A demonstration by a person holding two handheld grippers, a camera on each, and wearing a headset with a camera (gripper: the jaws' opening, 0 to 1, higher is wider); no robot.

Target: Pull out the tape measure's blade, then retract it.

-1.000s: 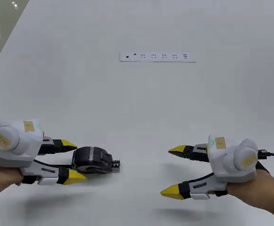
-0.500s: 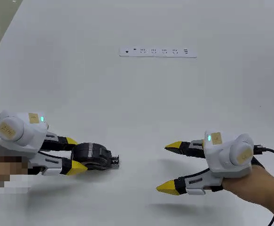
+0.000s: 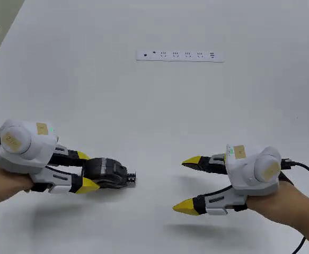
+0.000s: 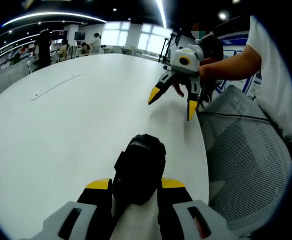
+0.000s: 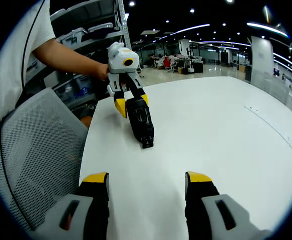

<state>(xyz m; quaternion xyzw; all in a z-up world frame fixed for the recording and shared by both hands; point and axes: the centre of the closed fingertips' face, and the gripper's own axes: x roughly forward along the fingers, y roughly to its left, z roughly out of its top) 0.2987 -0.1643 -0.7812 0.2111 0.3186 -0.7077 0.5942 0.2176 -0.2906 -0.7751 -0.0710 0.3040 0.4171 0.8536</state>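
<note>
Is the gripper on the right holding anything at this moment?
No, the right gripper is open, its jaws wide apart over bare table; the tape measure sits between the left gripper's jaws.

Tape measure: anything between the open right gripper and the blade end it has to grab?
Nothing visible. Bare table lies between the right gripper and the blade end of the tape measure, which the left gripper holds. The power strip sits far back, out of the path.

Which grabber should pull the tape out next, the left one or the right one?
Right. The right gripper is open, empty, and faces the blade tip of the tape measure. The left gripper is shut on the tape measure, holding it steady.
</note>
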